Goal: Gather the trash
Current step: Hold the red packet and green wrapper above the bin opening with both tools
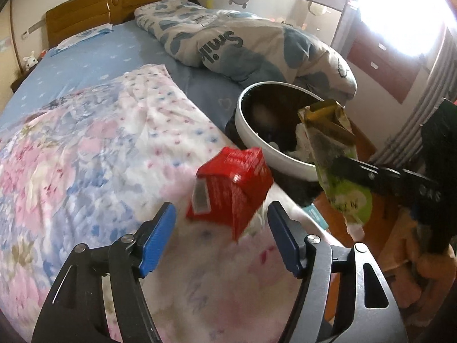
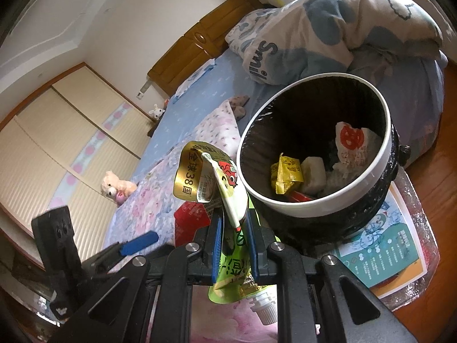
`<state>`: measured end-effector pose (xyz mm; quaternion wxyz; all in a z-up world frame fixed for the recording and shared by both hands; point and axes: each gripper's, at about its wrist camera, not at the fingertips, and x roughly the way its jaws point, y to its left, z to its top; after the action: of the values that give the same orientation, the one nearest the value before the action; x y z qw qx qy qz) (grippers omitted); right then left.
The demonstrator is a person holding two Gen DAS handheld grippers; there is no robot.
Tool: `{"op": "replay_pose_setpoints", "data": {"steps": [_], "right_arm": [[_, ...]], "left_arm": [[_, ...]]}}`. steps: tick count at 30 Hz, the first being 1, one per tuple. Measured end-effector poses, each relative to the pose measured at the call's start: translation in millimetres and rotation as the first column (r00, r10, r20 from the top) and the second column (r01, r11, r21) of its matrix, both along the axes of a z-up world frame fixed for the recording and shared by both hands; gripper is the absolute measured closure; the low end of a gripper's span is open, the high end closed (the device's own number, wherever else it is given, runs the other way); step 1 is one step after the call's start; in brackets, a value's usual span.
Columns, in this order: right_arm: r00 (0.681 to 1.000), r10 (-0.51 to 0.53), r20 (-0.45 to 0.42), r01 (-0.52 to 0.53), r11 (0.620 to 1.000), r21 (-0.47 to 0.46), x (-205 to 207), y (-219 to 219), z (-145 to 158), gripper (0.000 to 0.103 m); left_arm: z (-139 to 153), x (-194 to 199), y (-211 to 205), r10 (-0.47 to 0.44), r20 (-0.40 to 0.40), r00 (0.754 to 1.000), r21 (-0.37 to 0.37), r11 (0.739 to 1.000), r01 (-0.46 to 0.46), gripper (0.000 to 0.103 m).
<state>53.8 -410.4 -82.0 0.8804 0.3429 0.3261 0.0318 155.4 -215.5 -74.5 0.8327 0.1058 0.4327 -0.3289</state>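
A red carton (image 1: 232, 190) lies on the floral blanket near the bed's edge. My left gripper (image 1: 221, 223) is open, its blue pads on either side just short of the carton. My right gripper (image 2: 234, 225) is shut on a green and gold spouted pouch (image 2: 217, 183), held upright beside the white-rimmed trash bin (image 2: 368, 97); the pouch also shows in the left wrist view (image 1: 334, 154). The bin (image 1: 242, 105) has a black liner and holds a yellow wrapper (image 2: 287, 173) and other trash. The red carton shows partly behind the pouch (image 2: 188, 220).
A bunched duvet (image 1: 242, 40) lies on the blue sheet behind the bin. A printed leaflet (image 2: 382, 245) lies under the bin on a stool. A teddy bear (image 2: 115, 188) sits on the far bed edge. Wooden headboard (image 1: 114, 3) at the back.
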Motion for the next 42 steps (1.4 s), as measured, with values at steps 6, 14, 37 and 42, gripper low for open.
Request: {"op": "replay_pose_setpoints", "data": {"steps": [6,14,37,42], "right_arm": [[1.0,-0.018,-0.012,0.018,1.0,0.002,-1,-3,-2,0.087],[1.0,-0.014,-0.014,0.015,1.0,0.0,-2,1,-3,0.087],[0.999,-0.038,0.016,0.038,0.999,-0.015,-7,-9,10,0.087],[0.998,-0.055,0.022,0.055,0.998,-0.016,-8,-19,13,0.087]], "left_arm": [[-21,11,-21,-0.036,-0.032,0.999,0.044,0.998,0.037,0.09],[-18,1,-7,-0.029,-0.031,0.999,0.017,0.999,0.03,0.097],[16,-17,-21,-0.047,0.03,0.998,0.004,0.999,0.047,0.097],[18,-16,-30,-0.058,0.036,0.998,0.009,0.998,0.057,0.097]]}}
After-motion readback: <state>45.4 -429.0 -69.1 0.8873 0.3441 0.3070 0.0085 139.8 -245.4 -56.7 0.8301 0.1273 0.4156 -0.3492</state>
